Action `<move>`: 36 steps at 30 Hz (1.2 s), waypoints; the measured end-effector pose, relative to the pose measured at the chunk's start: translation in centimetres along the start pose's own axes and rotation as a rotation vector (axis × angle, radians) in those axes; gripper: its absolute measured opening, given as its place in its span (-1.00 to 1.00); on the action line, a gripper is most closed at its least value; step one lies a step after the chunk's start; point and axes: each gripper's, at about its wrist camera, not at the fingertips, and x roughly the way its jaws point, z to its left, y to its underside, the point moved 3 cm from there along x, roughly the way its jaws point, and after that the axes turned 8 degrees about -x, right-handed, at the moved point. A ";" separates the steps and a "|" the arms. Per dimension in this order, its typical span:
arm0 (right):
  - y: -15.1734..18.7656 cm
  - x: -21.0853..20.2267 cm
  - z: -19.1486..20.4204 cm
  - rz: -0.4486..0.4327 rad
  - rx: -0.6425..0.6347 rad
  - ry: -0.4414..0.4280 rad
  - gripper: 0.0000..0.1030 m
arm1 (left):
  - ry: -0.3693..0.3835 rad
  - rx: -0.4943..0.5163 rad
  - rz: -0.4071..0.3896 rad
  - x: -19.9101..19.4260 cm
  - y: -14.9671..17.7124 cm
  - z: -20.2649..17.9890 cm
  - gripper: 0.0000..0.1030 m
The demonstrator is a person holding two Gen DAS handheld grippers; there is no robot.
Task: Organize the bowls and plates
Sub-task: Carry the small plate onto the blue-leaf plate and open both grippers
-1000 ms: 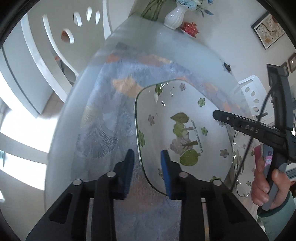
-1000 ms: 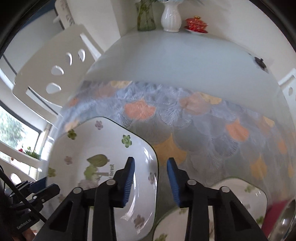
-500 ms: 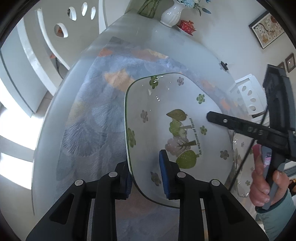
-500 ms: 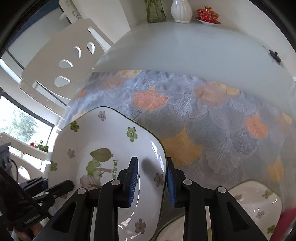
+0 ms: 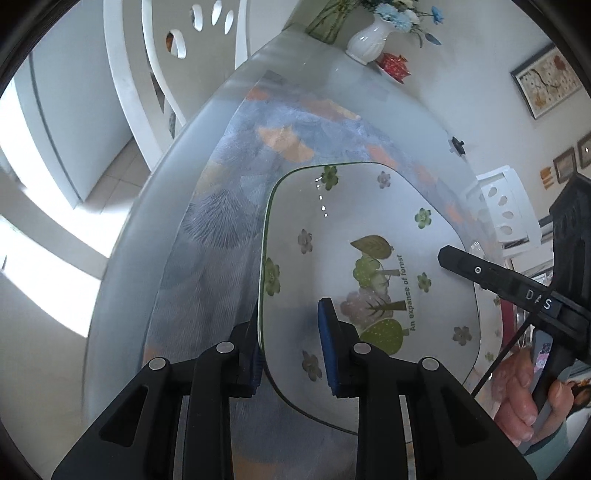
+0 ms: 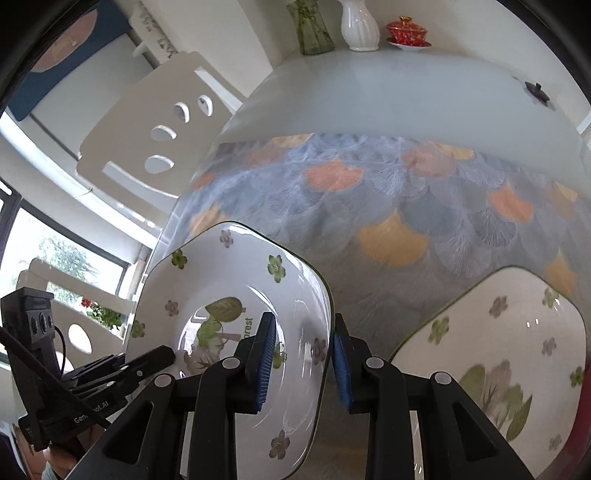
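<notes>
A white square plate [image 5: 369, 229] with flowers and trees printed on it is held by both grippers above the patterned mat [image 5: 229, 229]. My left gripper [image 5: 291, 339] is shut on its near left rim, one blue pad on top and one underneath. In the right wrist view the same plate [image 6: 229, 280] tilts, and my right gripper [image 6: 303, 338] is shut on its right rim. The right gripper's finger [image 5: 448, 254] reaches over the plate's far side, and the left gripper's fingers [image 6: 162, 356] show at the plate's left. A second matching plate [image 6: 509, 332] lies on the mat to the right.
At the table's far end stand a white vase [image 6: 358, 26], a glass vase [image 6: 312, 29] and a red lidded cup [image 6: 406, 31]. A small black object [image 6: 535, 90] lies on the bare glass. White chairs [image 6: 155, 136] flank the table. A hand [image 5: 517, 387] grips the right tool.
The right gripper's jaws narrowed onto the plate's rim. Both grippers shifted together with the plate, and more of the second plate now shows at the right.
</notes>
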 end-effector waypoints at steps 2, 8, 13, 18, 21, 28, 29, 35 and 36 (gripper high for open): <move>0.5 -0.5 0.5 -0.004 -0.008 0.008 -0.45 | -0.005 0.015 -0.001 -0.7 0.5 -0.2 -0.56; 2.6 -2.5 1.7 -0.013 -0.005 -0.005 -0.45 | -0.033 0.059 -0.025 -3.1 2.1 -0.7 -0.55; 4.7 -4.6 2.7 -0.020 0.007 -0.028 -0.45 | -0.064 0.158 -0.060 -6.2 4.3 -1.8 -0.56; 8.4 -7.6 3.7 -0.029 0.042 -0.054 -0.45 | -0.068 0.235 -0.070 -9.2 7.4 -2.5 -0.56; 10.8 -9.4 4.4 -0.033 0.056 -0.055 -0.43 | -0.065 0.244 -0.063 -10.4 9.6 -2.5 -0.56; 17.6 -10.7 5.7 0.023 0.091 -0.063 -0.43 | -0.066 0.229 -0.036 -11.6 14.5 -1.6 -0.56; 18.2 -10.7 5.7 0.033 0.099 -0.071 -0.43 | -0.076 0.241 -0.028 -11.6 15.2 -1.5 -0.56; 22.0 -9.4 5.5 0.077 0.167 -0.121 -0.43 | -0.111 0.258 0.029 -10.4 18.4 -0.2 -0.55; 22.3 -9.2 5.4 0.081 0.173 -0.124 -0.43 | -0.105 0.247 0.034 -10.4 18.8 0.0 -0.55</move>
